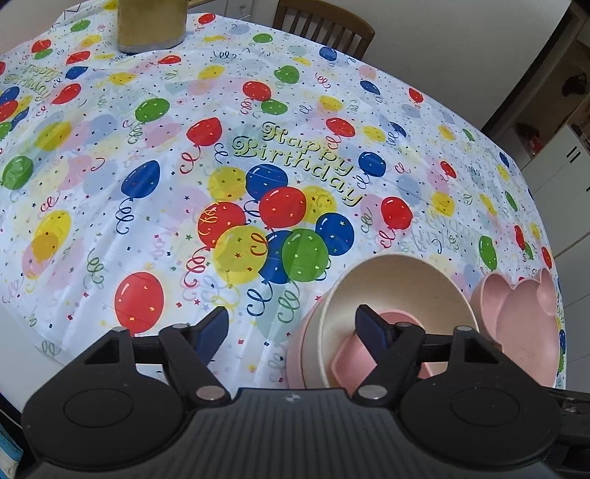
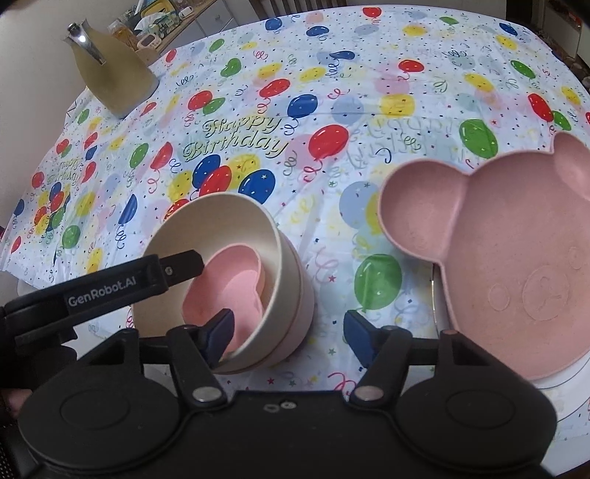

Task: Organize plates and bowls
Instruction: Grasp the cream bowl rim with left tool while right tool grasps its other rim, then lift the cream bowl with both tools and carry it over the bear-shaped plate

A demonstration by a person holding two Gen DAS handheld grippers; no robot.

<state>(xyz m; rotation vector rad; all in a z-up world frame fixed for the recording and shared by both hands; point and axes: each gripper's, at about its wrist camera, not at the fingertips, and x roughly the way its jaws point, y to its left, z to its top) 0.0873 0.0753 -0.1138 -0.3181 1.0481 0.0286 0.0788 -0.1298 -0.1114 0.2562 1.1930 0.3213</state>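
Both claws straddle opposite rims of cream bowl [image 2: 221, 235], lower left of frame, w/ small pink dish [image 2: 228, 283] nested inside. Left claw [image 1: 291, 331] & right claw [image 2: 289, 337] part-open, pads not yet pinching; bear plate [image 2: 516, 258] waits at right on table [image 2: 332, 92].

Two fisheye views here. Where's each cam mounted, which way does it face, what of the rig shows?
Left wrist: on the left gripper, angled down over the balloon tablecloth; one finger sits inside the cream bowl.
Right wrist: on the right gripper, angled down; one finger reaches inside that cream bowl, bear-shaped pink plate alongside; left gripper intrudes.
Shared: bowl, bear-shaped pink plate, yellow jug.
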